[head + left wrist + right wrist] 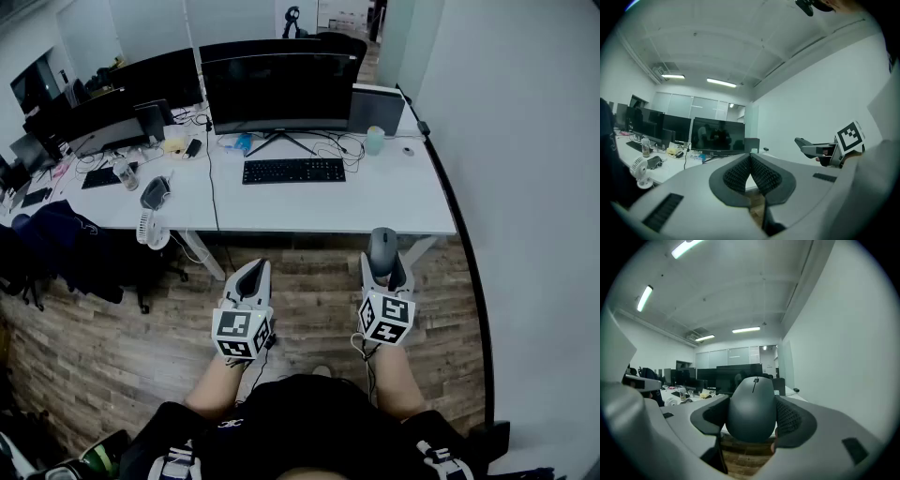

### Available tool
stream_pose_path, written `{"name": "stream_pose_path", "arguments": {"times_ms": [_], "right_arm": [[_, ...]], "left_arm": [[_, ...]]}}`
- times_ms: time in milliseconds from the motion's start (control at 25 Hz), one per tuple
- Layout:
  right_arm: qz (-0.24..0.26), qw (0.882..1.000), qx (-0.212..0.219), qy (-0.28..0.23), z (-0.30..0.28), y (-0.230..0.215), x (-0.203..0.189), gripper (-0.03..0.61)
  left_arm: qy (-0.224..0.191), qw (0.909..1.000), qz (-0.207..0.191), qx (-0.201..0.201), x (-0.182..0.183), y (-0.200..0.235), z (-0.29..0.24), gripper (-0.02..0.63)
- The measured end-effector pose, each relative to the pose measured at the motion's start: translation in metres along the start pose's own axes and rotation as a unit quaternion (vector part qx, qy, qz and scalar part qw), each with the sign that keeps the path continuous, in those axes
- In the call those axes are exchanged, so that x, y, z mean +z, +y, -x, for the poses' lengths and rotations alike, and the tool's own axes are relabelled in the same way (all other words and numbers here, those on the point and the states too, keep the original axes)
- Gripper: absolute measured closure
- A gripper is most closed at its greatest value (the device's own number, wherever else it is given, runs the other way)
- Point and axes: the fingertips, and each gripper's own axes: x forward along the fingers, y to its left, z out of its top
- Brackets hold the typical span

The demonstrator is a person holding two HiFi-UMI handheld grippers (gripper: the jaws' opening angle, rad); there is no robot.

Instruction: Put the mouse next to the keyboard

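A grey computer mouse [752, 408] sits clamped between the jaws of my right gripper [751, 414], which is shut on it; in the head view the mouse [382, 250] pokes forward from that gripper [384, 272], held over the wooden floor in front of the desk. The black keyboard [293, 171] lies on the white desk [394, 202] under the nearest monitor [279, 92]. My left gripper [251, 281] is held beside the right one, its jaws shut together with nothing between them [751, 172].
A pale green cup [375, 140] and a grey box [375, 109] stand right of the monitor. Cables lie behind the keyboard. A small white fan [152, 231] sits at the desk's left front edge. A white wall [525, 187] runs along the right.
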Motion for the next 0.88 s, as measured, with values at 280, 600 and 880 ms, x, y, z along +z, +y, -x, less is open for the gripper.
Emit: {"name": "stream_pose_path", "arguments": {"times_ms": [280, 600, 880], "right_arm": [[-0.015, 1.000, 0.018, -0.006, 0.001, -0.014, 0.007, 0.264], [-0.014, 0.999, 0.028, -0.009, 0.001, -0.047, 0.013, 0.262], [-0.021, 0.998, 0.051, -0.004, 0.004, -0.072, 0.010, 0.261]], "left_arm": [[-0.001, 0.9999, 0.003, 0.015, 0.004, -0.011, -0.008, 0.597], [-0.010, 0.9994, -0.002, 0.032, 0.011, -0.034, -0.023, 0.597], [0.001, 0.9993, -0.008, 0.035, 0.003, -0.076, -0.036, 0.597]]}}
